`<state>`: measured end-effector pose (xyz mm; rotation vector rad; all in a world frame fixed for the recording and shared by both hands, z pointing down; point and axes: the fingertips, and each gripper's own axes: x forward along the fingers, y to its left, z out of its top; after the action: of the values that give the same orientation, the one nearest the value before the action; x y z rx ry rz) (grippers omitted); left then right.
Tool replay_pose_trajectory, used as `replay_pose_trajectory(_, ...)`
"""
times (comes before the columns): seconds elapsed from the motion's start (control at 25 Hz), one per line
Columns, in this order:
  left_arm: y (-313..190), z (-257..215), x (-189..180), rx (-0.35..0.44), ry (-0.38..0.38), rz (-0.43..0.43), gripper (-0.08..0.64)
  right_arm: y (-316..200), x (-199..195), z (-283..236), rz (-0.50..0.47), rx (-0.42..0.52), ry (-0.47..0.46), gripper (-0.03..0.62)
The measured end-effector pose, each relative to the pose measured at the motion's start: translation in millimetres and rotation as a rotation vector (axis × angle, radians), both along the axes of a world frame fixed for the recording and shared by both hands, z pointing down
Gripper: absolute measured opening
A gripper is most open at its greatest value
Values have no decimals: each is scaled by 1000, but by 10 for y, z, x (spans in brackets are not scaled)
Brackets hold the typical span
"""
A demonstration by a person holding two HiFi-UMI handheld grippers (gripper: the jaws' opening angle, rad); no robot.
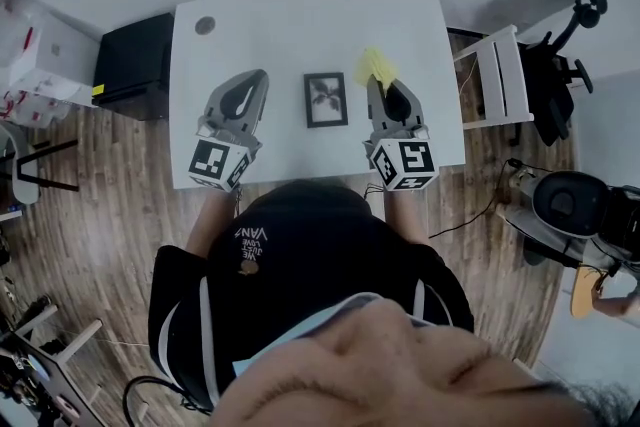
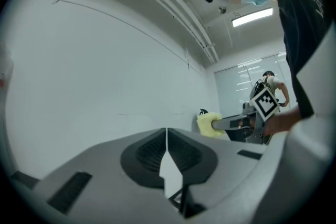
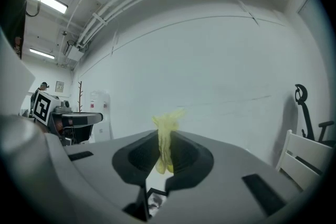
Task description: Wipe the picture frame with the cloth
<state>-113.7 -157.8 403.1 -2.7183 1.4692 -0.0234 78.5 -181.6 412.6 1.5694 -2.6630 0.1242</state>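
A small dark picture frame (image 1: 326, 100) lies flat near the middle of the white table (image 1: 300, 25), between my two grippers. My right gripper (image 1: 381, 85) is to its right, shut on a yellow cloth (image 1: 377, 67) that sticks out past the jaw tips; in the right gripper view the cloth (image 3: 166, 139) is pinched between the jaws. My left gripper (image 1: 246, 95) is left of the frame, jaws closed together with nothing in them. From the left gripper view the cloth (image 2: 208, 125) and the right gripper show at the right.
A round grommet (image 1: 205, 25) sits at the table's far left corner. A black cabinet (image 1: 133, 65) stands left of the table. A white folding chair (image 1: 500, 80) and a black office chair (image 1: 555, 75) stand to the right.
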Motion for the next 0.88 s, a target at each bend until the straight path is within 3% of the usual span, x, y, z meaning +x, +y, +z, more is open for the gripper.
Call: replay_pose_trajectory(0.88, -88, 90, -145, -22, 16, -58, 20, -322, -450, 440, -105, -62, 51, 38)
